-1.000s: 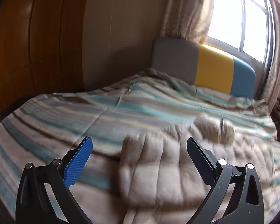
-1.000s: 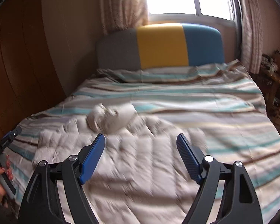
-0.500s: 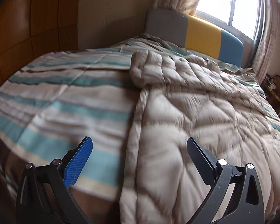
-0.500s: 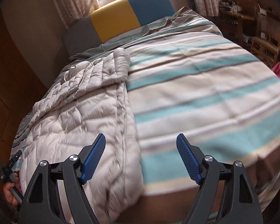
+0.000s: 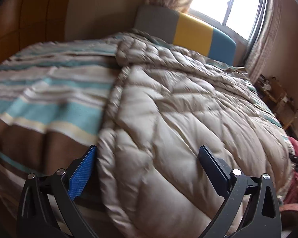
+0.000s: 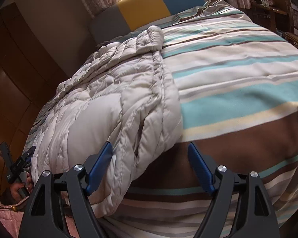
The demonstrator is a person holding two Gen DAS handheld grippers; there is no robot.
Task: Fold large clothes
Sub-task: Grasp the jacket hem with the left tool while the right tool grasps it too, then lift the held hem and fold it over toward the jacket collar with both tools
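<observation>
Both grippers stand spread wide with nothing pinched between their pads. Left gripper (image 5: 147, 168) hangs over the near hem of the beige quilted jacket (image 5: 178, 123), which lies flat along the striped bedspread (image 5: 49, 91), its collar end toward twelve o'clock by the headboard (image 5: 190, 33). Right gripper (image 6: 150, 164) frames the jacket's hem corner at nine o'clock, above the bed's draped edge.

I am in a home bedroom: a bed (image 5: 49, 91) with striped cover, padded headboard (image 5: 190, 31), curtained window (image 5: 242, 6), wooden wardrobe (image 5: 29, 13)
</observation>
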